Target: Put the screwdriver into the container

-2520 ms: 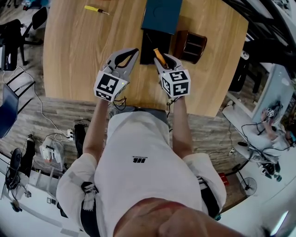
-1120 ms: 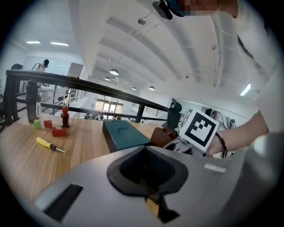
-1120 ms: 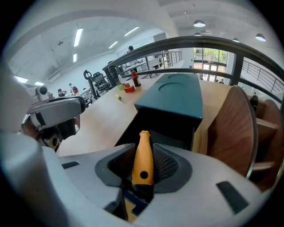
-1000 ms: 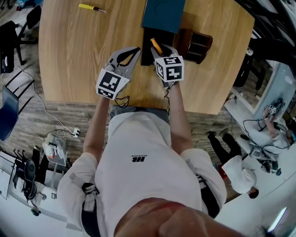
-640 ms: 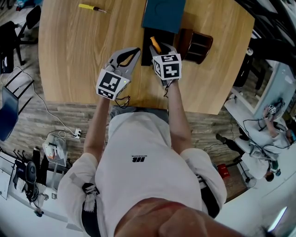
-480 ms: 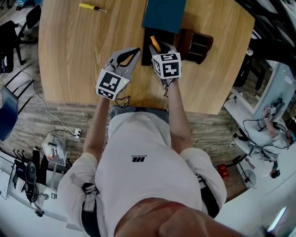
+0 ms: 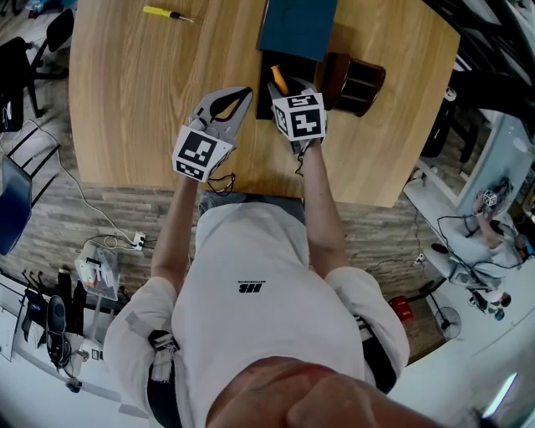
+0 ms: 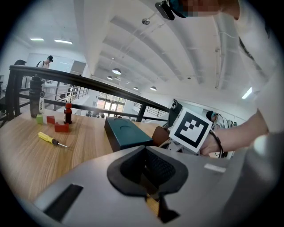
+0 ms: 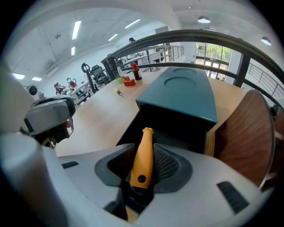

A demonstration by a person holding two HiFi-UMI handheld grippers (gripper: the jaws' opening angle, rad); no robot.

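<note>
An orange-handled screwdriver (image 7: 278, 81) sits between the jaws of my right gripper (image 7: 288, 90), which is shut on it. In the right gripper view the orange handle (image 9: 143, 155) points at the dark opening of the black container (image 9: 171, 128) under its teal lid (image 9: 188, 91). In the head view the black container (image 7: 266, 88) lies just ahead of the right jaws, with the teal lid (image 7: 297, 25) beyond. My left gripper (image 7: 227, 102) hovers over the table beside it, jaws together and holding nothing. The left gripper view shows its pads (image 8: 148, 175) closed.
A brown wooden holder (image 7: 355, 82) stands right of the container. A second, yellow screwdriver (image 7: 167, 14) lies at the table's far left. Red blocks (image 8: 62, 127) and a small bottle (image 8: 67, 113) stand at the far edge. The table's near edge (image 7: 251, 188) lies behind both grippers.
My right gripper has edged a little forward and to the left with the orange screwdriver, closer to the container's opening. The left gripper has stayed where it was.
</note>
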